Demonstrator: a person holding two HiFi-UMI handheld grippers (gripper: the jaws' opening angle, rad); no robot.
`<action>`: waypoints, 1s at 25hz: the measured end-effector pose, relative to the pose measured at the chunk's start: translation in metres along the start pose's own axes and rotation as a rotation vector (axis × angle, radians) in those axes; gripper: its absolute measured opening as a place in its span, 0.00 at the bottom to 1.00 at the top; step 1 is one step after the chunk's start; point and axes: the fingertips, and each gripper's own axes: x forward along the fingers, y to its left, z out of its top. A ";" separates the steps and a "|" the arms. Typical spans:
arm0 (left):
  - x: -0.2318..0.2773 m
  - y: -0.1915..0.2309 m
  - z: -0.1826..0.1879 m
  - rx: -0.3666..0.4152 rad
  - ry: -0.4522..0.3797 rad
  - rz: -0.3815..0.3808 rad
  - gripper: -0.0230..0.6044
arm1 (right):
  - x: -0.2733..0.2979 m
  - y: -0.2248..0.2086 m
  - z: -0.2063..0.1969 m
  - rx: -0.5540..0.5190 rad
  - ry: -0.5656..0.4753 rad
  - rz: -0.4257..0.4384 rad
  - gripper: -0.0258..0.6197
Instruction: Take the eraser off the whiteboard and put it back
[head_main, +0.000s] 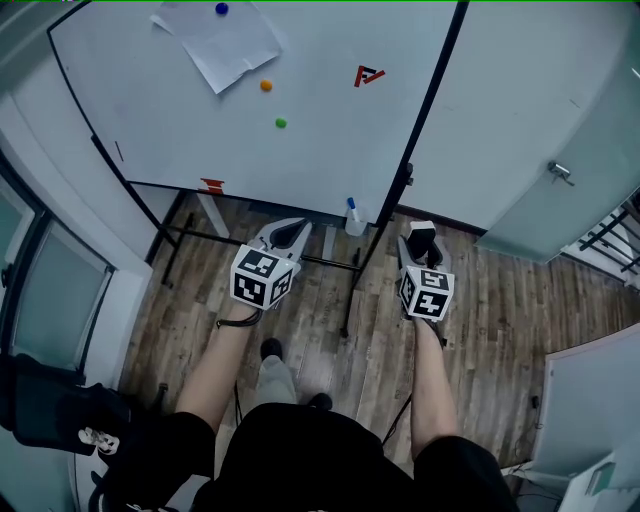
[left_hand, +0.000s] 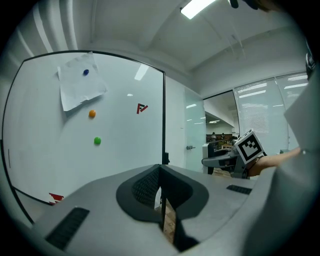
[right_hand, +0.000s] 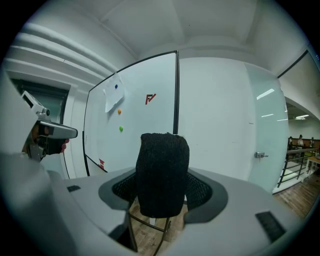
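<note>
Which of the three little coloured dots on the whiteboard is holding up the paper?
The blue dot, sitting on the sheet of paper near its top edge. The orange dot and green dot sit on bare whiteboard below it.

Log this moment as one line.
right gripper: shut on eraser | left gripper: shut, empty | eraser: off whiteboard

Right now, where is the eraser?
The eraser is off the whiteboard, clamped between the jaws of the right gripper. In the head view it sits on the right side, low, just beyond the board's right edge.
</note>
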 end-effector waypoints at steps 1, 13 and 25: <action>-0.005 -0.002 -0.002 0.000 0.001 0.010 0.06 | -0.006 0.001 -0.003 -0.010 0.002 0.000 0.46; -0.054 -0.020 -0.040 -0.037 -0.006 0.111 0.06 | -0.064 0.022 -0.060 -0.025 0.048 0.027 0.46; -0.072 -0.023 -0.076 -0.084 0.036 0.168 0.06 | -0.075 0.030 -0.096 -0.027 0.101 0.068 0.46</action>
